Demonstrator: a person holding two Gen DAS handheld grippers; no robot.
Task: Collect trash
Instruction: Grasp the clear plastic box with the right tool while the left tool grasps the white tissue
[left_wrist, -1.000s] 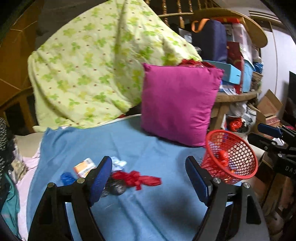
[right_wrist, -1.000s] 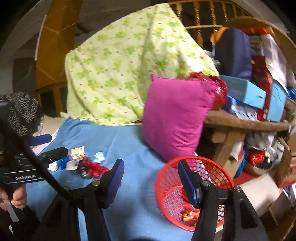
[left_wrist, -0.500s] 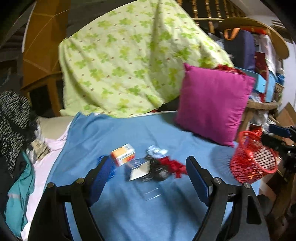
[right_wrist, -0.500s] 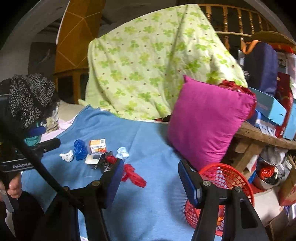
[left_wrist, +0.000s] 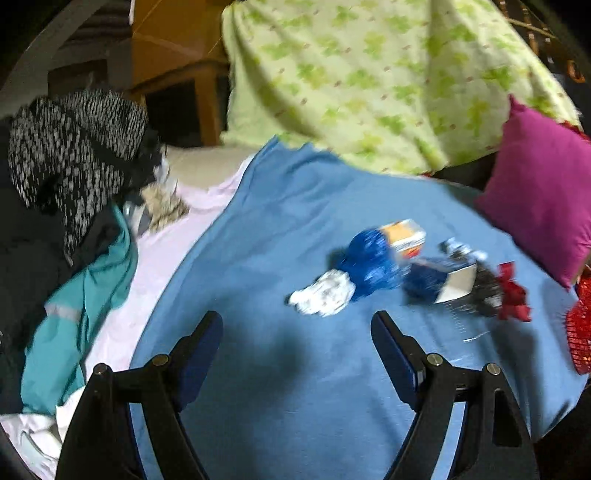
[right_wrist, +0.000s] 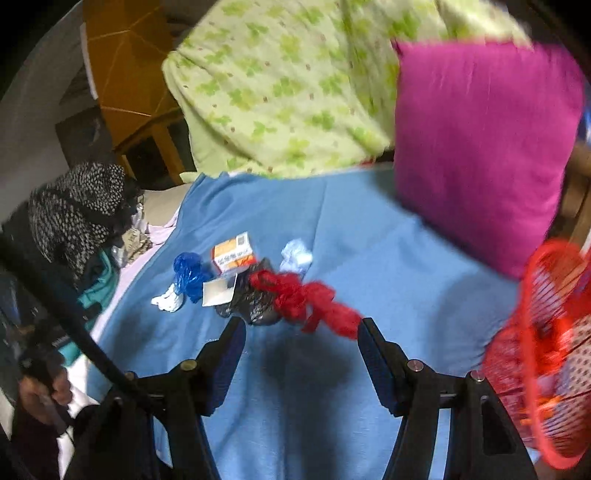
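Trash is heaped mid-bed on the blue blanket (right_wrist: 369, 236); the red ribbon (right_wrist: 306, 301), long axis running left-right, lies just beyond the right hand-held gripper (right_wrist: 300, 332), jaws apart, just widened, nothing between; the left hand-held gripper (left_wrist: 297, 332) is spread wide, empty, farther off.

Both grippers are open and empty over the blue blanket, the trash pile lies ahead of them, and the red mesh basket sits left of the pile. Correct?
Not quite: the red mesh basket sits right of the trash pile, by the magenta pillow, as the right wrist view shows. The rest holds.
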